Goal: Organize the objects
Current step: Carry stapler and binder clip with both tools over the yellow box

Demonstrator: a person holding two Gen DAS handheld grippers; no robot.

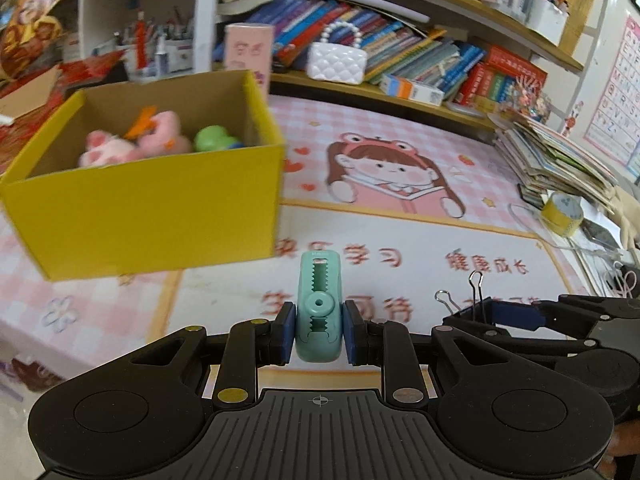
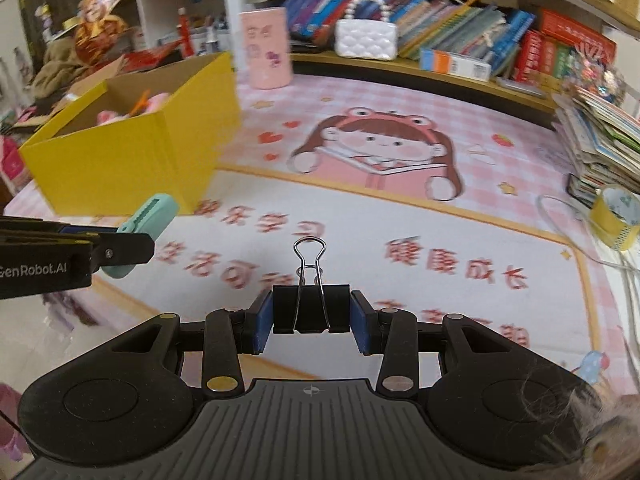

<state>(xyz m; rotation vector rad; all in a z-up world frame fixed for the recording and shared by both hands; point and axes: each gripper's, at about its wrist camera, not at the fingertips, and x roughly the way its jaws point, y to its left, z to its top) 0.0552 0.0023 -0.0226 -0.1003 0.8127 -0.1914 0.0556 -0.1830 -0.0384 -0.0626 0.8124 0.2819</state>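
Observation:
My left gripper (image 1: 319, 330) is shut on a mint green correction tape (image 1: 319, 304), held above the pink desk mat (image 1: 400, 152). It also shows in the right wrist view (image 2: 148, 222) at the left. My right gripper (image 2: 311, 314) is shut on a black binder clip (image 2: 311, 306) with its wire handles pointing forward; the clip shows in the left wrist view (image 1: 474, 304) at the right. A yellow cardboard box (image 1: 152, 208) stands ahead to the left and holds pink plush toys (image 1: 132, 144) and a green toy (image 1: 212, 138).
A pink cylinder holder (image 2: 266, 48) and a white pearl-handled purse (image 2: 366, 38) stand at the back under shelves of books. A stack of books (image 1: 556, 160) and a yellow tape roll (image 1: 562, 214) lie at the right edge.

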